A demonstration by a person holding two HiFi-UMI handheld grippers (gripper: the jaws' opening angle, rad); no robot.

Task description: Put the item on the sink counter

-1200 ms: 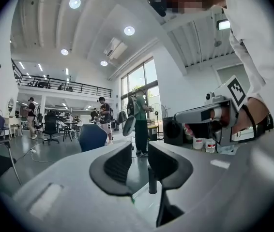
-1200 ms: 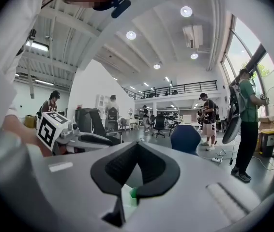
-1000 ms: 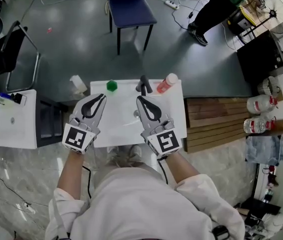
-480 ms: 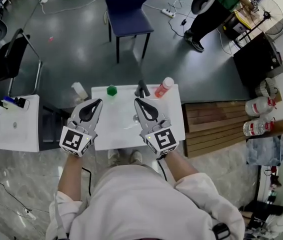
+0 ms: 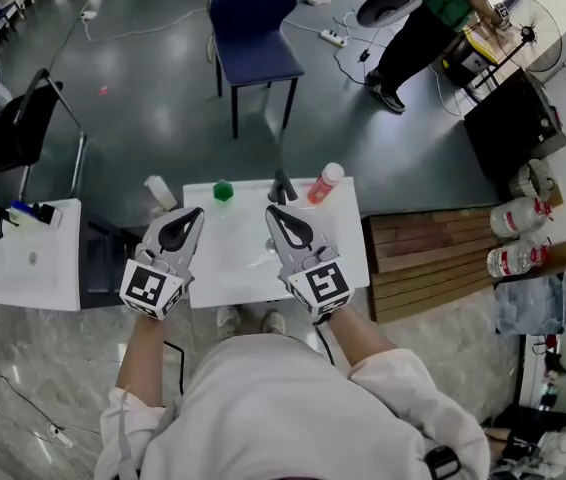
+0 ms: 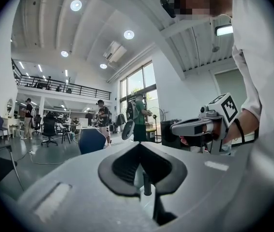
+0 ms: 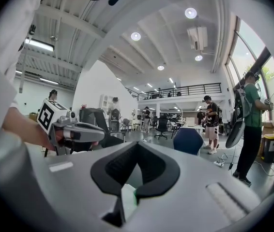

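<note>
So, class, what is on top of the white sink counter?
Along its far edge: a small green object, a black tap, an orange white-capped bottle. The left gripper and right gripper, held above, hide part of its surface.

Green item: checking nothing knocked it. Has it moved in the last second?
No. The green item stays at the sink counter's back edge, just left of the faucet.

My head camera looks steeply down from well above the white tabletop (image 5: 233, 253), with my left claw (image 5: 197, 212) and right claw (image 5: 271, 211) just below centre. Each claw's camera rides close behind its own jaws, facing out across the hall. Both share the blue chair (image 6: 91, 140) with the head view, and each sees the other claw.
</note>
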